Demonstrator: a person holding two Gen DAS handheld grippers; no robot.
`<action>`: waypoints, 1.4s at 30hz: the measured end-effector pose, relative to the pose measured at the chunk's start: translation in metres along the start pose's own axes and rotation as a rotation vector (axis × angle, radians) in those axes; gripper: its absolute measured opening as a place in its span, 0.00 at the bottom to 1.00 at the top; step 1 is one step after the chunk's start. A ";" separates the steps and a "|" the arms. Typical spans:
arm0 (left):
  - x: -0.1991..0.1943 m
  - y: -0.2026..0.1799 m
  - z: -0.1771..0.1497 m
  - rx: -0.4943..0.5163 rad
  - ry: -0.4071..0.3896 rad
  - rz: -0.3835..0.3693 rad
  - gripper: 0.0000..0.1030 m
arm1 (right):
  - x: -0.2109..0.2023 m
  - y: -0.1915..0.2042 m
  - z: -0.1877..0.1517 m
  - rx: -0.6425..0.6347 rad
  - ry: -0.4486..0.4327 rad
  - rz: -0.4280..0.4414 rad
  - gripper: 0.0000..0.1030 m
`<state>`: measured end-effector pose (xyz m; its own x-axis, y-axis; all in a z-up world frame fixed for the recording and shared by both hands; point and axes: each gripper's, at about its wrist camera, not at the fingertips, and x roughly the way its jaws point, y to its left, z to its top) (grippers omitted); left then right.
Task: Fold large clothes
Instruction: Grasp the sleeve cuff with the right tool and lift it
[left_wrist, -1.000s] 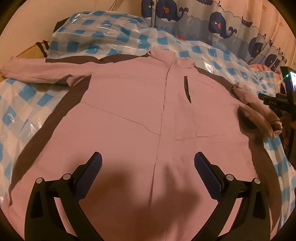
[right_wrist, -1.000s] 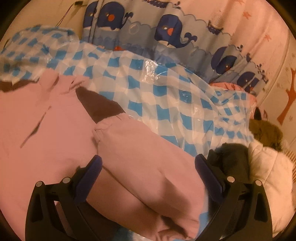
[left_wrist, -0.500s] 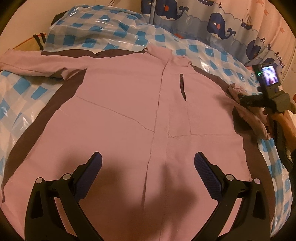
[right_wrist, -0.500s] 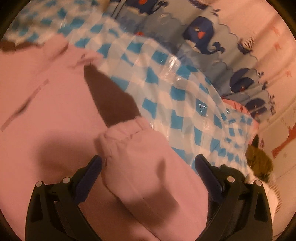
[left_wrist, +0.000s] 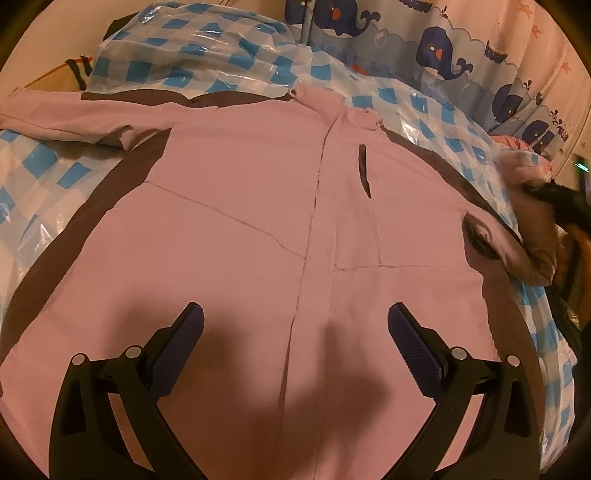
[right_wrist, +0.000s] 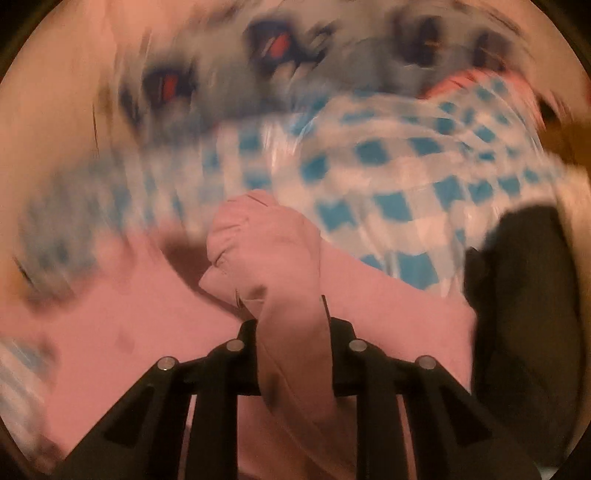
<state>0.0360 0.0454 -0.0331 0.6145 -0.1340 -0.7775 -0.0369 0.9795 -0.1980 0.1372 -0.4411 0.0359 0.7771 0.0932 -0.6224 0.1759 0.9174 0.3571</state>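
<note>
The right claw (right_wrist: 293, 332) is closing, clamped on the pink jacket's (left_wrist: 240, 229) sleeve cuff (right_wrist: 266, 251) to fold it inward, while the left claw (left_wrist: 295, 347) hangs spread apart above the jacket's hem

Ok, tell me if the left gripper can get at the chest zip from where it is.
Probably yes: the left gripper hangs open over the jacket's flat front, and nothing lies between it and the chest zip.

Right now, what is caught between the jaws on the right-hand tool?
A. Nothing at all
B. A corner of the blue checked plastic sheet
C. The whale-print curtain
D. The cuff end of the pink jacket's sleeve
D: in the right wrist view the right gripper has its jaws closing on the bunched pink sleeve, whose cuff sticks out beyond them, above the checked sheet.
</note>
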 end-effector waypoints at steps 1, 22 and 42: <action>0.000 -0.001 0.000 0.002 -0.002 0.000 0.94 | -0.014 -0.014 0.004 0.068 -0.042 0.040 0.20; -0.017 0.032 0.011 -0.140 -0.068 -0.043 0.94 | -0.075 0.011 0.094 0.472 -0.433 0.575 0.20; -0.041 0.118 0.021 -0.427 -0.171 -0.004 0.94 | 0.241 0.454 -0.127 -0.101 0.477 0.626 0.73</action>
<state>0.0236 0.1697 -0.0121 0.7351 -0.0760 -0.6737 -0.3334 0.8247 -0.4569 0.3278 0.0467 -0.0410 0.3670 0.7379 -0.5664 -0.2817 0.6684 0.6884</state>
